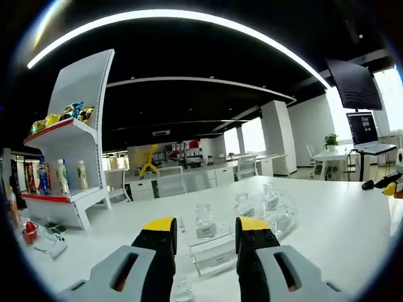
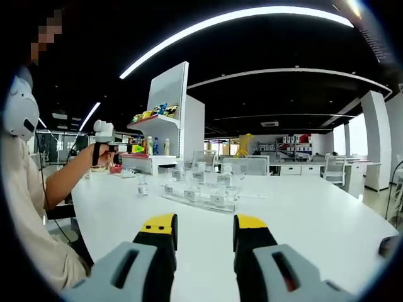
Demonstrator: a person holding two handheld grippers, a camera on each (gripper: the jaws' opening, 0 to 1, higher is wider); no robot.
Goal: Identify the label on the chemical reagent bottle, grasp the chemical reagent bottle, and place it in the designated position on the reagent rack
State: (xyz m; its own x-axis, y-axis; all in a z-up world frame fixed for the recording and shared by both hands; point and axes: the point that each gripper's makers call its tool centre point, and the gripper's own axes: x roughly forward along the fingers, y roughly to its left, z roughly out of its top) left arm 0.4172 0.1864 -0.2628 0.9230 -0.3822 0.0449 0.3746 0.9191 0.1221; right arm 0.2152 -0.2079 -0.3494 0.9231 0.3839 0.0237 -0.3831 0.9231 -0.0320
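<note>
You have clear glass reagent bottles (image 1: 204,217) standing upright, each with a white label, on a clear tiered reagent rack (image 1: 217,255) lying on the white table. In your right gripper view, one lone bottle (image 2: 142,187) stands upright, apart from the rack (image 2: 198,200), off its left end.

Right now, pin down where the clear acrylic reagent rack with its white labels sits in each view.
Left gripper view: the clear acrylic reagent rack lies low in the centre, between the yellow-tipped jaws, close by.
Right gripper view: the rack lies mid-picture, above the jaws, farther off across the white table.
Shared landmark: the white display shelf with red edges.
</note>
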